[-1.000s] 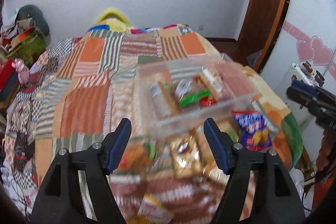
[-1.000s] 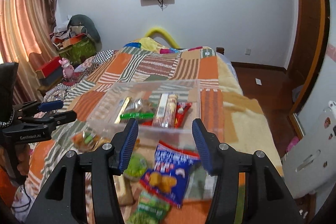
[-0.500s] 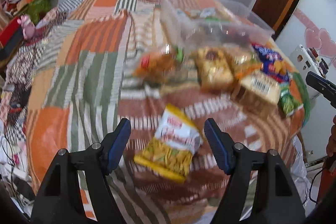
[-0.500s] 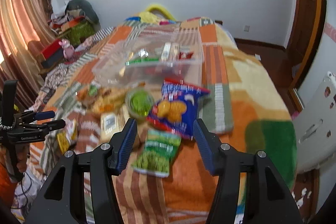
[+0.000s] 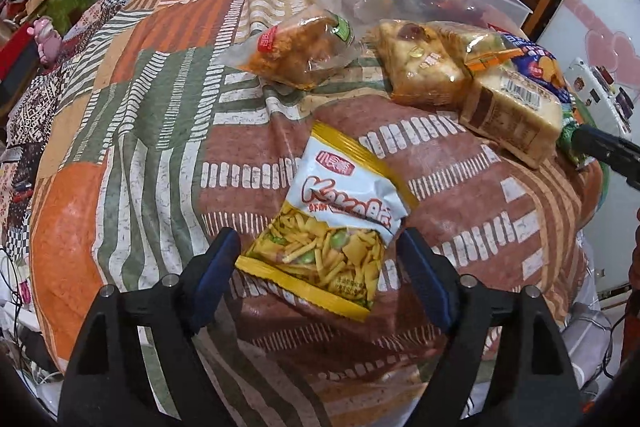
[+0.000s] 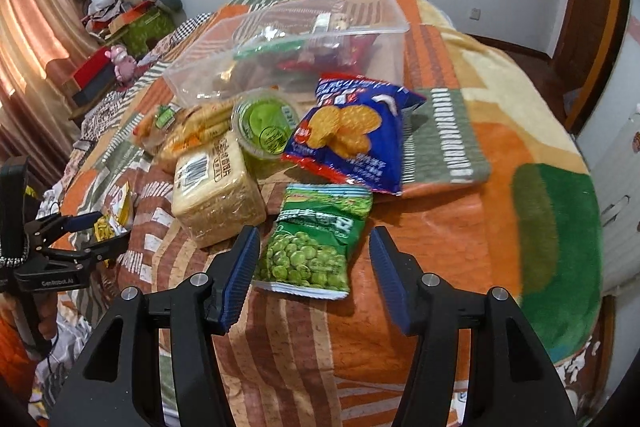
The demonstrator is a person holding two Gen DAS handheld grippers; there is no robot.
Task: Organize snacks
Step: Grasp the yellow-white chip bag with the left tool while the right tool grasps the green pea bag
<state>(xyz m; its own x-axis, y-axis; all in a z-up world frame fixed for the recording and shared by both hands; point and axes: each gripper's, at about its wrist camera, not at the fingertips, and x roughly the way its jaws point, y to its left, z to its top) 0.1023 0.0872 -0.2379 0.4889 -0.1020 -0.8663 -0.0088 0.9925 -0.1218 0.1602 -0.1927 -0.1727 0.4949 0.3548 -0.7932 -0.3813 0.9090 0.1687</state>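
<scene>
Both tools hang spread wide, each gripping nothing; the left tool frames the yellow chip bag on the bed, the right tool the green pea bag — pinch each bag mid-body, lift straight, then carry to the clear bin behind.

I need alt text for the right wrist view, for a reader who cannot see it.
The open right gripper hovers over a green bag of peas lying on a patchwork bedspread. Behind it lie a blue cracker bag, a green-lidded cup, a beige wrapped block and a clear plastic bin holding snacks.
</scene>
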